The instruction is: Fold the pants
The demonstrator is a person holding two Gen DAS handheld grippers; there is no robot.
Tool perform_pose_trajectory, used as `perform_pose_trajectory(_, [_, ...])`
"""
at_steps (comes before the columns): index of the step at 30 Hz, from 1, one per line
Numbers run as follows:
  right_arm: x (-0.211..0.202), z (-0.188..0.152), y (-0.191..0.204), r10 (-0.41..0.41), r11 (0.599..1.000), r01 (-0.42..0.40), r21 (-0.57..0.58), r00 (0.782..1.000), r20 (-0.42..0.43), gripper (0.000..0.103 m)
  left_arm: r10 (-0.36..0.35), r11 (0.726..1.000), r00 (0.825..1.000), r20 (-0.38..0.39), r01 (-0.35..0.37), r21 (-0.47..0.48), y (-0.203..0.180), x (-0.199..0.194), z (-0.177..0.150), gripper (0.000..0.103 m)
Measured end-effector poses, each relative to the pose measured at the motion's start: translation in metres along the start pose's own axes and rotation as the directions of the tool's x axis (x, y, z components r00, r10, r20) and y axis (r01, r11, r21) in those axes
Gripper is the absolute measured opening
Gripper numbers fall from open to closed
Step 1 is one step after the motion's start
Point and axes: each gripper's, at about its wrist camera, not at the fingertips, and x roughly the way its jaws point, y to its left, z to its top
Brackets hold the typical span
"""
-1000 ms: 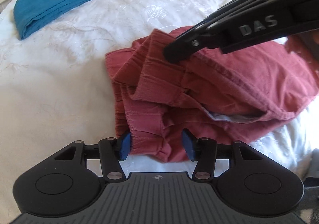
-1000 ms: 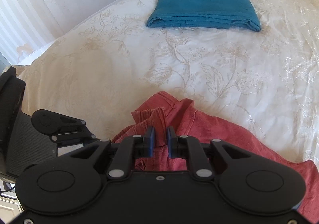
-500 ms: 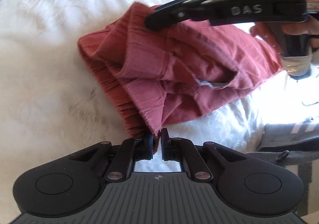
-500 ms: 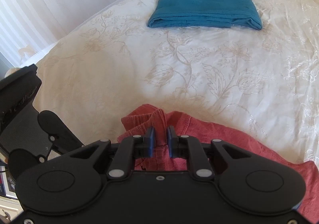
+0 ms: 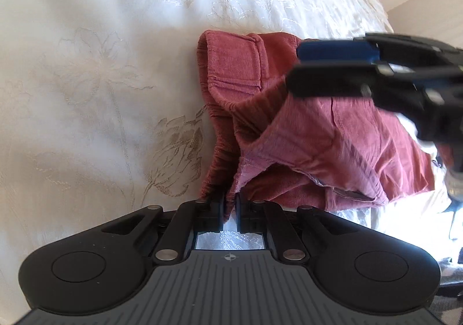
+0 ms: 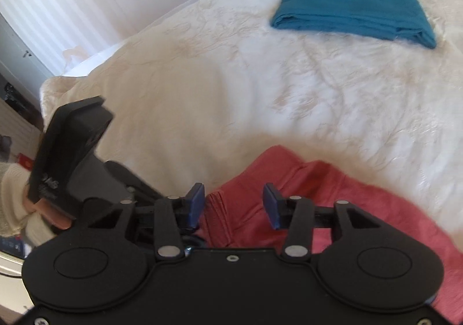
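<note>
Cream bedspread (image 6: pixel 289 87) carries the red pants (image 5: pixel 318 134) near me, bunched. My left hand-held gripper (image 5: pixel 229 210) pinches their near edge to anchor it; my right hand-held gripper (image 6: pixel 233 206) is opening above the waistband, gripping nothing.

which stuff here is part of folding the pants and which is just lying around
In the job: red pants; left gripper, shut on the pants' edge; right gripper, jaws opening above the pants.

Lying about: folded blue cloth; bedspread.
</note>
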Motion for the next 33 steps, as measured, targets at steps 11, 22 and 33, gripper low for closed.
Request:
perform_pose_trajectory(11, [0.046,0.015,-0.041,-0.072,0.991,0.050,-0.122,0.980,-0.184,0.058,-0.016,0.998,0.999,0.029,0.018,-0.053,0.012,-0.008,-0.005,0.008])
perform_pose_trajectory(22, [0.055,0.022,-0.062,-0.116,0.993,0.116,-0.009,0.979,-0.166,0.027,0.001,0.997,0.999,0.045,0.003,-0.077,0.012,-0.019,-0.007,0.009])
perform_pose_trajectory(33, [-0.028,-0.033,-0.037,-0.018,0.997,0.025,0.074,0.996,-0.089,0.041,0.215,0.968,0.950,0.227,-0.177,-0.177,-0.001,-0.094,-0.020,0.015])
